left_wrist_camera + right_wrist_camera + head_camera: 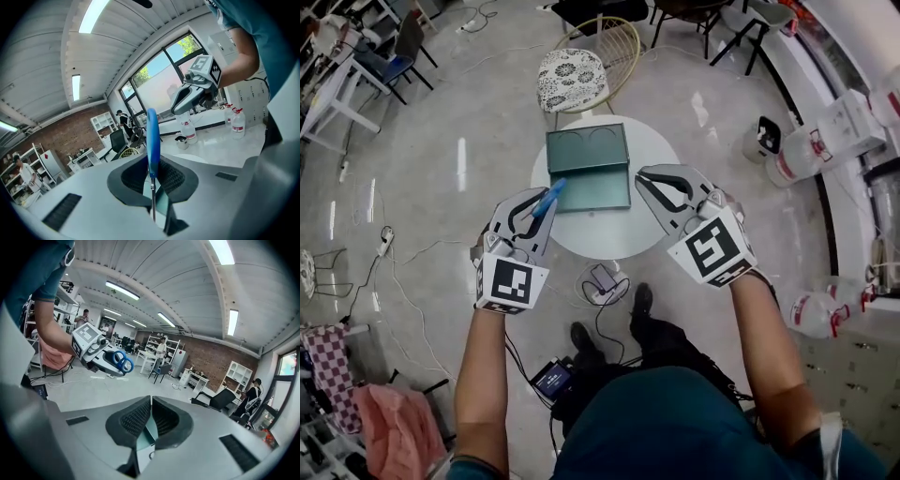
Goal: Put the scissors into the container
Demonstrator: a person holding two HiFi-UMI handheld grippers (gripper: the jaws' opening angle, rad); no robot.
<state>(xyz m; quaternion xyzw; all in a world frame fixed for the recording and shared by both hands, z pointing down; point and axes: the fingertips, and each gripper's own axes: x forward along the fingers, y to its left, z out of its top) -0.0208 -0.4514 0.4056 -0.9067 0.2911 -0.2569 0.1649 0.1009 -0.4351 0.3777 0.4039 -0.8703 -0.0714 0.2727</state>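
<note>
My left gripper (540,204) is shut on the scissors (549,198). Their blue handle (153,136) sticks up past the pads and the metal blades (153,199) point down between the jaws. It hovers just left of the teal container (589,169), an open hinged box on the round white table (614,239). My right gripper (644,180) hangs at the container's right edge, jaws shut with nothing between them (151,401). The right gripper view shows the left gripper (101,357) with the scissors' loops (123,363). The left gripper view shows the right gripper (190,96).
A gold-framed chair with a patterned cushion (570,80) stands behind the table. A power strip and cables (602,279) lie on the floor at the person's feet. Water jugs (806,155) and a small bin (762,137) stand at the right.
</note>
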